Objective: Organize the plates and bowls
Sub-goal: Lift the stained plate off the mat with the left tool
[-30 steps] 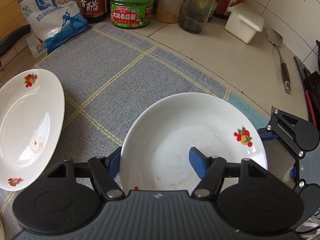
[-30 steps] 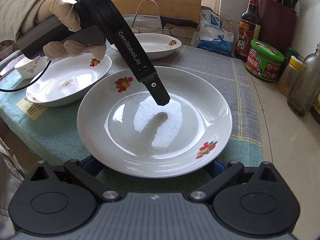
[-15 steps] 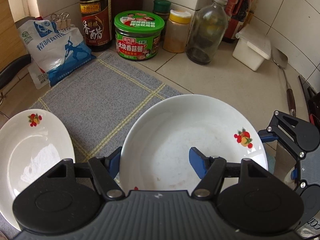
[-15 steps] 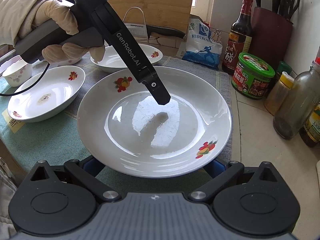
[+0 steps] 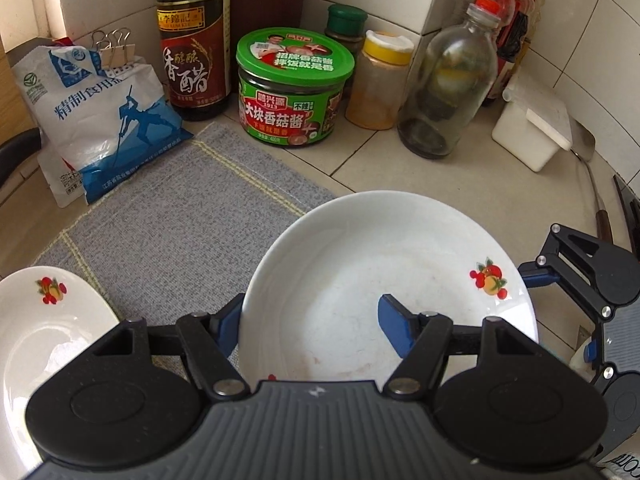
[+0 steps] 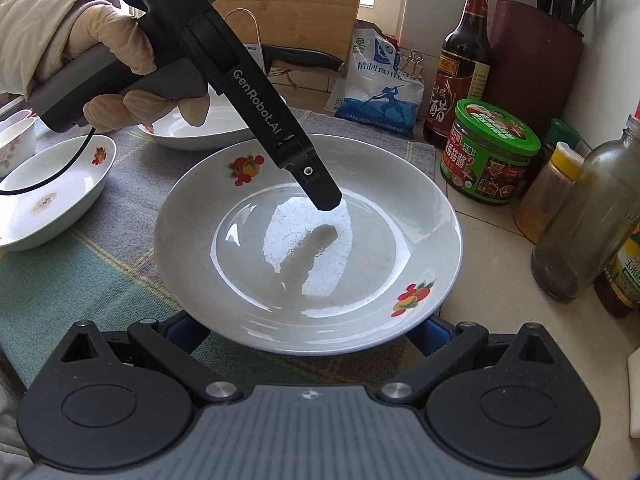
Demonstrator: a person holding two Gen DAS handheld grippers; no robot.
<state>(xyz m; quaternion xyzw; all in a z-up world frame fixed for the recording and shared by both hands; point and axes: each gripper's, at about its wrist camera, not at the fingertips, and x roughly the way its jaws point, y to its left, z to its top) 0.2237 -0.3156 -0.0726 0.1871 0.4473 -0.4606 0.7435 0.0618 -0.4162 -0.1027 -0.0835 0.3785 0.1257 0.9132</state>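
Note:
A white plate with fruit prints hangs above the grey cloth's right end, over the cloth edge and the tiled counter. My left gripper is shut on its near rim, with one blue pad inside the dish and the other under the rim. In the right wrist view that upper finger reaches into the plate, held by a gloved hand. My right gripper has its jaws wide apart beneath the plate's opposite edge, fingertips hidden under it. From the left wrist view the right gripper sits at the plate's right rim.
Other fruit-print plates lie on the cloth: one at left, another behind the hand, and a small bowl beyond. A vinegar bottle, green jar, spice jar, glass bottle, salt bag and white box crowd the back.
Both grippers have carried the plate together toward the back corner with the jars and bottles. The plates at the left have slid away toward the frame edge. Neither grip has changed.

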